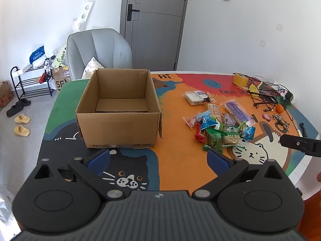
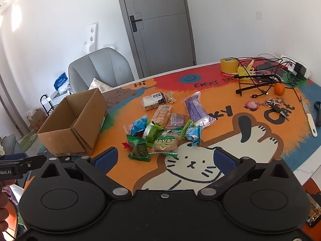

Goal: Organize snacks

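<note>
An open, empty cardboard box [image 1: 118,108] [image 2: 74,124] stands on the cartoon-cat table mat. Right of it lies a loose heap of wrapped snacks [image 1: 220,126] [image 2: 162,128]: green, blue and red packets, a purple pack [image 2: 194,109] and a clear pack of white bars [image 2: 154,101]. My left gripper [image 1: 158,157] hovers open above the mat in front of the box, nothing between its blue pads. My right gripper [image 2: 165,158] is open too, just short of the nearest green packet [image 2: 139,149], and holds nothing.
A tape roll [image 2: 228,65], black cables on a stand [image 2: 258,78], an orange [image 2: 279,89], keys [image 2: 274,105] and a white-handled knife [image 2: 310,118] crowd the far right. A grey chair [image 1: 98,52] stands behind the table, a shoe rack [image 1: 32,80] on the floor to the left.
</note>
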The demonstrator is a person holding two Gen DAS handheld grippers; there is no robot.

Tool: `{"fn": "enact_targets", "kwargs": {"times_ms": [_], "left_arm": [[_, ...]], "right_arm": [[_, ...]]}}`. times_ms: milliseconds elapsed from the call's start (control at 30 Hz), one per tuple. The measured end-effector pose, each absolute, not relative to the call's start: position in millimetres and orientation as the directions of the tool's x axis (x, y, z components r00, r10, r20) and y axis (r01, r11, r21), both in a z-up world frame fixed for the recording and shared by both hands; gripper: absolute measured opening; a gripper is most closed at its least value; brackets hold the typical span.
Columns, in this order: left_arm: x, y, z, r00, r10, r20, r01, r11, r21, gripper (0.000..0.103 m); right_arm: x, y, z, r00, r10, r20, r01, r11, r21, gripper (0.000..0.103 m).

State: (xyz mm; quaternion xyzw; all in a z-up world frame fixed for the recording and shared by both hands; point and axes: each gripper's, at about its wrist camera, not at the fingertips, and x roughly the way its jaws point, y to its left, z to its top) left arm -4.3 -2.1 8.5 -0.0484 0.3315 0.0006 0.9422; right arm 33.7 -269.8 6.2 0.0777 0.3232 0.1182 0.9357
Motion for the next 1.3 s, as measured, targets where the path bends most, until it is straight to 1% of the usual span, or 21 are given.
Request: {"fn": "enact_targets", "kwargs": {"times_ms": [733, 1300], "left_arm": [[-4.5, 0.1, 4.8, 0.779, -0.03, -0.627, -0.04, 0.995, -0.097, 0.102], [-8.4, -1.9, 8.6, 0.785, -0.035, -0.618, -0.025, 0.996, -0.089, 0.102]], "right_arm": [[32.8, -268.0, 3.8, 0.76, 0.274, -0.589, -0.178, 0.96, 0.217, 0.103], [26.9, -268.3, 13.7, 0.778, 0.273, -0.566, -0.193, 0.961, 0.198, 0.103]]}}
